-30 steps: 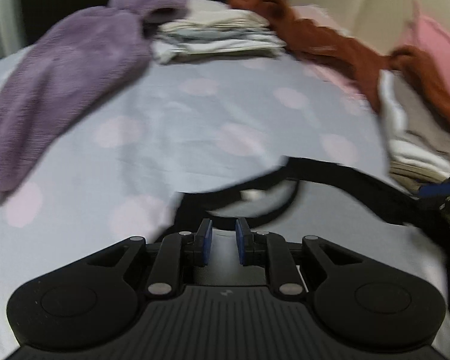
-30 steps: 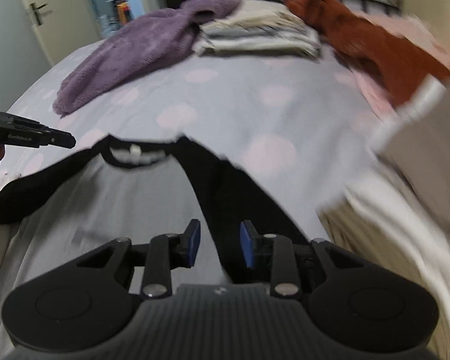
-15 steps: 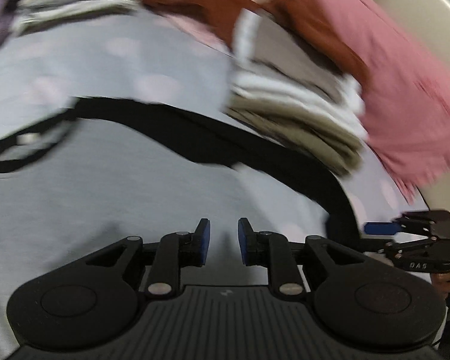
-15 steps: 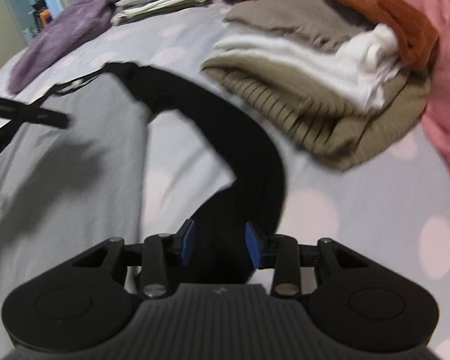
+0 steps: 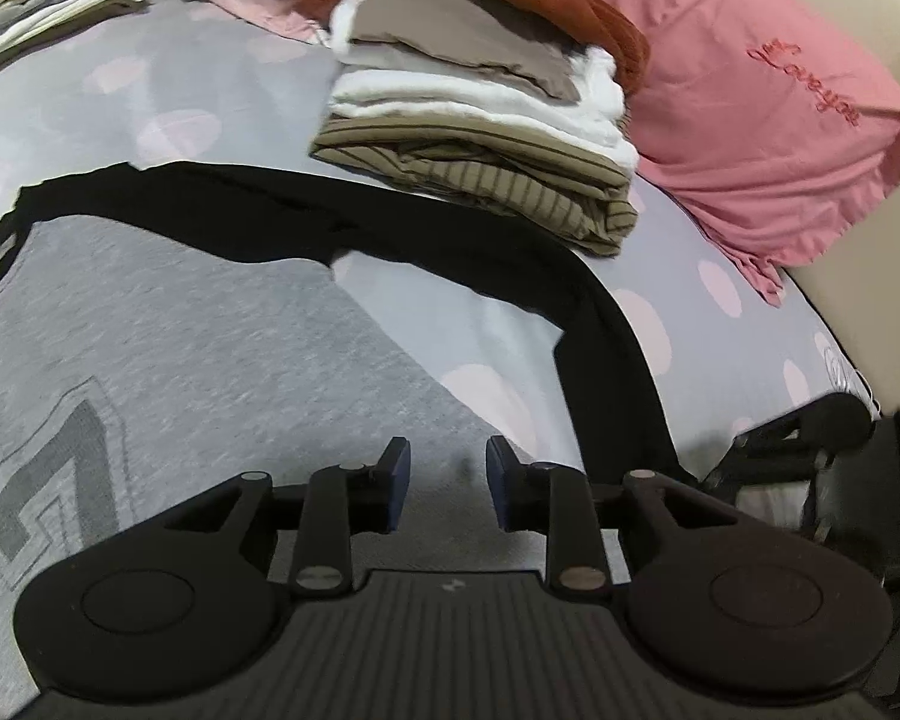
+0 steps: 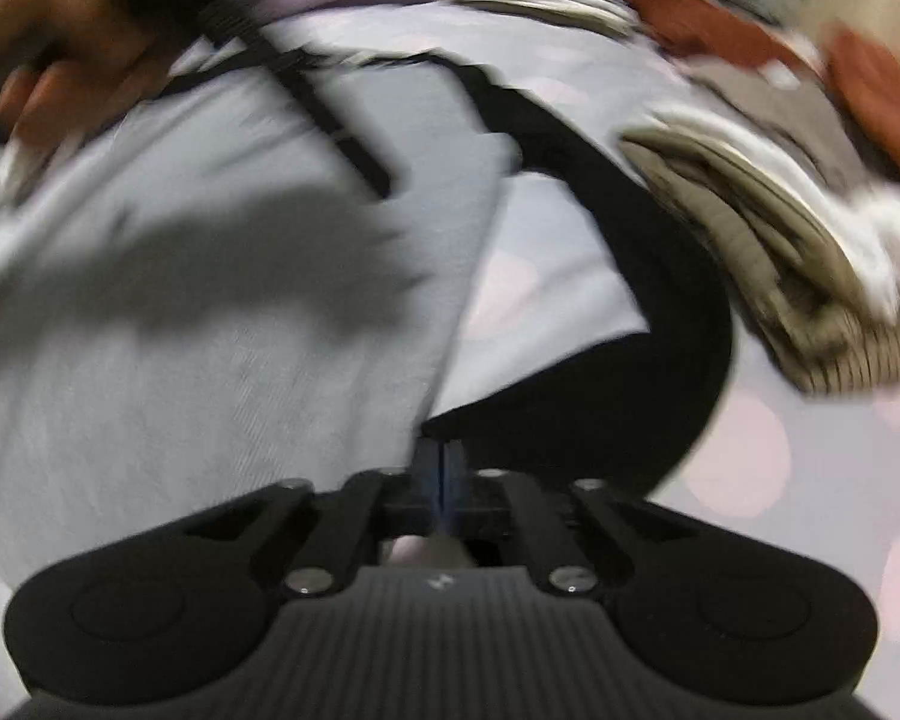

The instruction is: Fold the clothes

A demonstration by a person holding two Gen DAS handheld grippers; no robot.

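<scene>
Grey shirt (image 5: 198, 324) lies flat on the bed (image 5: 168, 84), ahead of both grippers. Right gripper (image 6: 443, 468) pinches its black sleeve (image 6: 678, 324); left gripper (image 5: 447, 483) is spread. Next, I think, fold that sleeve across.

shirt (image 5: 180, 324) on bed (image 5: 678, 276), folded stack (image 5: 480, 120) behind

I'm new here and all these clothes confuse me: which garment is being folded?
On the polka-dot bedsheet, nearest the grippers, lies a grey shirt with black sleeves, spread flat. Unlike the folded stack beside it, it alone is unfolded and two-toned.
</scene>
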